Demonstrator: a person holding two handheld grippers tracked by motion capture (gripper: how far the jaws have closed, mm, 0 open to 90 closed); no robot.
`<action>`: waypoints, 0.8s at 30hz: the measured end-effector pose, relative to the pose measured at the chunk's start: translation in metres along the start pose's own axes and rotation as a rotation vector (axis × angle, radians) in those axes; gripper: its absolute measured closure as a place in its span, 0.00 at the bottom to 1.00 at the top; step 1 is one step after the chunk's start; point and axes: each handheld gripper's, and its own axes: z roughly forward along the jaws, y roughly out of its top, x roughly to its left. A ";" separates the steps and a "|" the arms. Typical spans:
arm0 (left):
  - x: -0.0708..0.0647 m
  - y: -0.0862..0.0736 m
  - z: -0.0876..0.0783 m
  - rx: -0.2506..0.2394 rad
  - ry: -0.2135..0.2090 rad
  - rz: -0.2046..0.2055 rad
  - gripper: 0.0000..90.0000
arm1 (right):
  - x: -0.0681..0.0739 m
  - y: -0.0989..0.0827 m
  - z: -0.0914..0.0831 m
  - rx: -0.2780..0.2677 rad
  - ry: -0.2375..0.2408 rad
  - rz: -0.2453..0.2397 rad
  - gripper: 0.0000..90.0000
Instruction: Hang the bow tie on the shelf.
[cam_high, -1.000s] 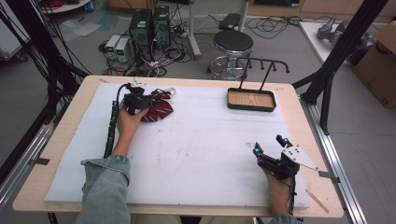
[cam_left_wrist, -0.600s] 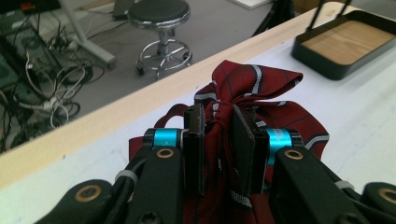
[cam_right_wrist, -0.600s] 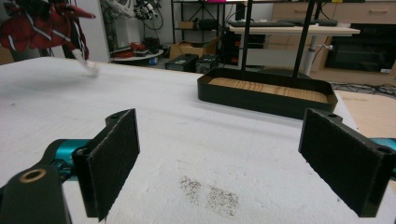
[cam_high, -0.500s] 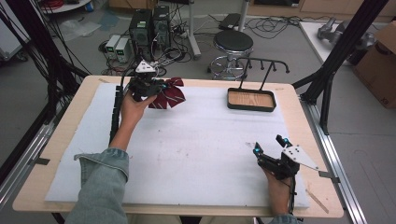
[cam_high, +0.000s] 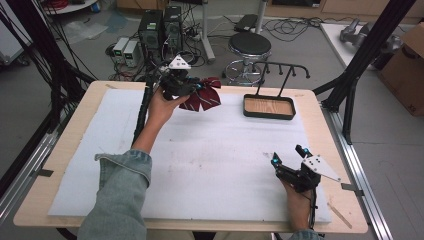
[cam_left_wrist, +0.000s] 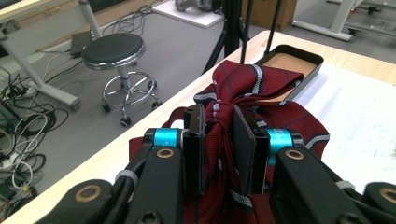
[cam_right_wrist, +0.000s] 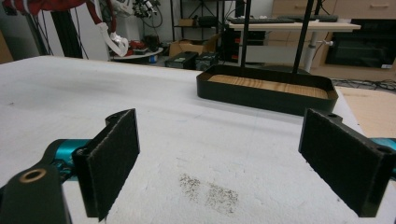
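Note:
A dark red striped bow tie (cam_high: 204, 96) hangs in the air over the table's far edge, held up by my left gripper (cam_high: 196, 88). In the left gripper view its jaws pinch the tie's knot (cam_left_wrist: 225, 112), and the red fabric (cam_left_wrist: 261, 79) fans out beyond them. My right gripper (cam_high: 289, 155) rests low at the near right of the white mat (cam_high: 210, 150), its jaws wide apart with nothing between them. Its two black pads (cam_right_wrist: 114, 161) frame bare mat in the right gripper view.
A black tray with a wooden floor (cam_high: 268, 106) stands at the far right of the mat, with a black hook rack (cam_high: 282, 70) rising behind it. A round stool (cam_high: 249, 47) and computer cases (cam_high: 160, 27) stand on the floor beyond the table.
My left gripper has lifted the bow tie off the mat and carried it right and away, toward the tray. The right gripper has stayed put.

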 end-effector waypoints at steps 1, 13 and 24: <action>-0.001 0.002 0.002 -0.003 -0.005 0.002 0.83 | 0.000 0.000 0.000 0.000 0.000 -0.002 0.13; -0.022 0.027 0.036 -0.062 -0.074 0.061 0.83 | 0.000 0.000 0.000 0.001 0.003 0.002 0.13; -0.028 0.034 0.058 -0.137 -0.135 0.001 0.83 | -0.001 0.000 0.000 -0.003 0.002 -0.002 0.13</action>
